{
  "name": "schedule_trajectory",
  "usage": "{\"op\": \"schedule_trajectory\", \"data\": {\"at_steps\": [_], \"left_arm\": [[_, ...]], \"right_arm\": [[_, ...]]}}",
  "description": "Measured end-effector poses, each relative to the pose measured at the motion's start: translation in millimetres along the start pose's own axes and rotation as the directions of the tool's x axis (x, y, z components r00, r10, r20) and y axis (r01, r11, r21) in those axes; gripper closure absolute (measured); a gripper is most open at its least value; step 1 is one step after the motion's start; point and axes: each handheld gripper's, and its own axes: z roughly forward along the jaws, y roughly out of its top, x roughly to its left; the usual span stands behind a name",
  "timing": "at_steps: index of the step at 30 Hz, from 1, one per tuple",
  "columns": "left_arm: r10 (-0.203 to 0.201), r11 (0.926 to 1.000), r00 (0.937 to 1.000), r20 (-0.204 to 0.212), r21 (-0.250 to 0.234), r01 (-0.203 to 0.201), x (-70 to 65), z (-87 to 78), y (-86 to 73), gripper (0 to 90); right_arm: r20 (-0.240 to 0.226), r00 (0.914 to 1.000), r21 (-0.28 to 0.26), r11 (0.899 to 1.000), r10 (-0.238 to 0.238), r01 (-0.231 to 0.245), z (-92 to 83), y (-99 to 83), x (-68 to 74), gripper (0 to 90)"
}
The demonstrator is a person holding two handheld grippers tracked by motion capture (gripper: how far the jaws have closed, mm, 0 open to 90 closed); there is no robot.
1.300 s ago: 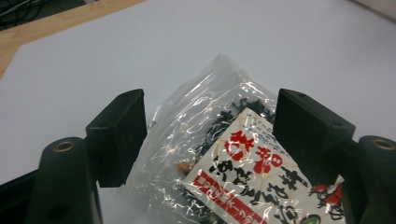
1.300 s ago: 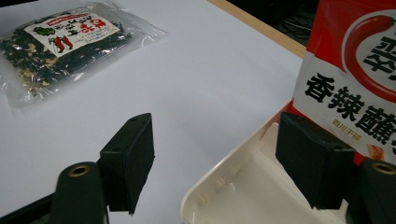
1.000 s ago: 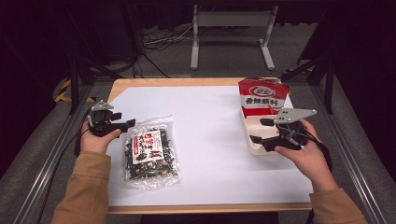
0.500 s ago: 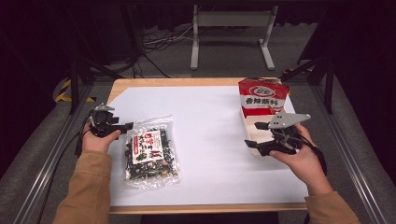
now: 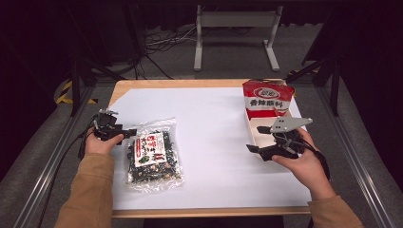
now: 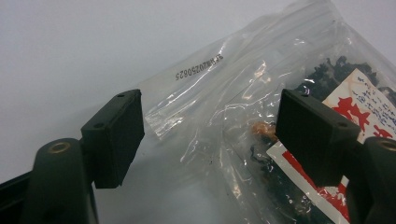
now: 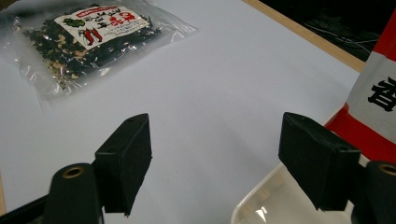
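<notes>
A clear bag of dark dried spice (image 5: pixel 152 154) with a red and white label lies flat on the white table sheet at the left. My left gripper (image 5: pixel 122 132) is low at its upper left corner. In the left gripper view my left gripper (image 6: pixel 210 112) is open and its jaws have just been opening; the bag's clear top edge (image 6: pixel 201 98) lies between them, untouched by the pads. At the right, my right gripper (image 5: pixel 255 138) stands open beside a red and white carton (image 5: pixel 266 99). The right gripper view has my right gripper (image 7: pixel 217 133) over the carton's white tray corner (image 7: pixel 261 200).
The white sheet (image 5: pixel 214 118) covers a wooden table whose edge (image 5: pixel 190 83) runs along the far side. A metal stand (image 5: pixel 235 28) and cables lie on the dark floor beyond. Rails run along both sides of the table.
My left gripper has sunk a little towards the table at the bag's corner. The right gripper has hardly moved. The bag and carton lie where they were.
</notes>
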Motion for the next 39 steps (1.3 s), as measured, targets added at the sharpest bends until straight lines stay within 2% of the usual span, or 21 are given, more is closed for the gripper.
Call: {"op": "schedule_trajectory", "data": {"at_steps": [7,13,21,23,24,25,27,30,32,33,34,35,37,39], "left_arm": [[-0.007,0.9996,0.9999,0.015,0.028,0.007,-0.4,4.2,-0.6,23.4],[-0.007,0.9989,0.9995,0.031,0.046,0.005,-0.9,6.6,-1.6,27.2],[0.02,0.9976,0.9994,0.029,0.065,-0.022,-2.8,10.7,-2.4,31.0],[0.028,0.9976,0.9989,0.038,0.062,-0.031,-4.2,10.5,-2.8,35.0],[0.039,0.9985,0.9984,0.04,0.036,-0.041,-6.1,12.1,-5.2,36.8],[0.039,0.9985,0.9984,0.04,0.036,-0.041,-6.1,12.1,-5.2,41.7],[0.039,0.9992,0.9988,0.029,0.007,-0.039,-8.8,13.2,-8.5,44.1],[0.047,0.9986,0.9989,-0.001,0.022,-0.047,-11.5,12.1,-7.9,55.7],[0.05,0.9985,0.9987,-0.002,0.024,-0.05,-10.8,11.7,-7.9,60.7],[0.044,0.9987,0.9991,0.002,0.026,-0.044,-9.9,11.3,-8.1,62.3],[0.019,0.9995,0.9998,0.01,0.023,-0.019,-8.1,10.4,-8.8,65.6],[0.019,0.9995,0.9998,0.01,0.023,-0.019,-8.1,10.4,-8.8,70.0],[-0.031,0.9993,0.9984,0.048,0.021,0.03,-2.8,9.6,-10.1,73.6],[-0.048,0.9988,0.9968,0.065,0.017,0.047,-0.4,9.7,-11.0,78.0]], "right_arm": [[-0.011,0.9999,0.003,1.0,0.002,-0.001,3.1,-1.3,2.6,25.6],[-0.022,0.9998,0.003,1.0,0.004,-0.003,4.8,-0.2,8.2,25.3],[-0.022,0.9998,0.001,1.0,-0.002,0.002,6.8,1.8,12.0,24.6],[-0.021,0.9998,0.0,1.0,-0.005,0.005,7.8,2.1,12.6,24.6],[-0.022,0.9997,0.0,1.0,-0.005,0.005,8.1,2.2,12.9,24.6],[-0.022,0.9997,0.0,1.0,-0.005,0.005,8.1,2.2,12.9,24.6],[-0.015,0.9999,-0.007,1.0,-0.002,0.001,8.8,3.3,14.2,23.8],[-0.018,0.9998,-0.014,1.0,-0.005,0.004,8.9,4.7,16.0,23.7],[-0.019,0.9998,-0.013,1.0,-0.01,0.01,9.6,5.0,16.9,23.7],[-0.02,0.9998,-0.013,1.0,-0.008,0.007,9.9,5.0,17.3,23.5],[-0.019,0.9998,-0.014,1.0,-0.007,0.007,10.1,4.9,17.4,23.4],[-0.018,0.9998,-0.015,1.0,-0.006,0.005,10.2,4.7,17.4,23.4],[-0.019,0.9998,-0.017,1.0,-0.003,0.003,10.4,4.3,17.4,23.4],[-0.019,0.9998,-0.018,1.0,-0.003,0.002,11.5,2.9,17.6,23.4]]}}
